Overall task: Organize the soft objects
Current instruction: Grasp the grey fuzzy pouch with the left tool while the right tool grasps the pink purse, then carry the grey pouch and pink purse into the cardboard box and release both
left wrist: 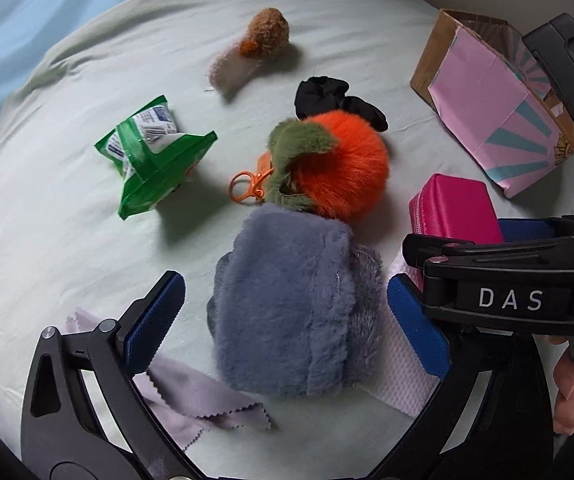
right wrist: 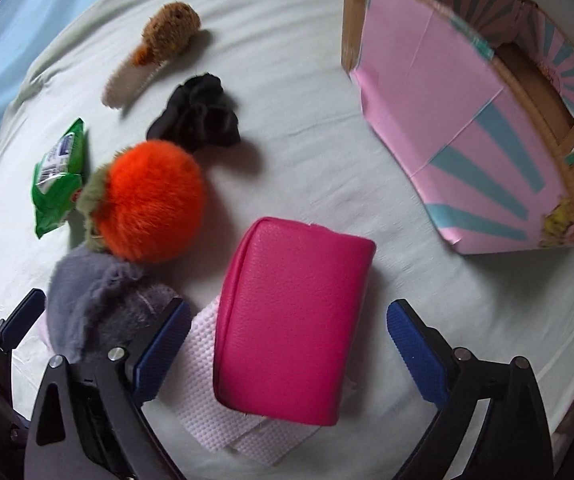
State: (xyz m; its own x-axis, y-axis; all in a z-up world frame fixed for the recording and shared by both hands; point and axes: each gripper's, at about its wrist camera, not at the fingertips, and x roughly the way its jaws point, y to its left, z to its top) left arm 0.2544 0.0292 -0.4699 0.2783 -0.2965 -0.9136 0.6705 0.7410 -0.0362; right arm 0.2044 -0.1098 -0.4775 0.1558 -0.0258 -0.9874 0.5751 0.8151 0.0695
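The left gripper has its jaws spread wide on both sides of a grey-blue furry pouch, which lies on the pale sheet just beside the orange pompom. The right gripper is also spread wide around a smooth, bright pink pouch resting on a white textured cloth. Neither gripper is pressing on anything.

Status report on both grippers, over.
Both hand-held grippers open: left straddling grey furry pouch, right straddling pink case. Nothing gripped. Orange pom-pom touching pouch.
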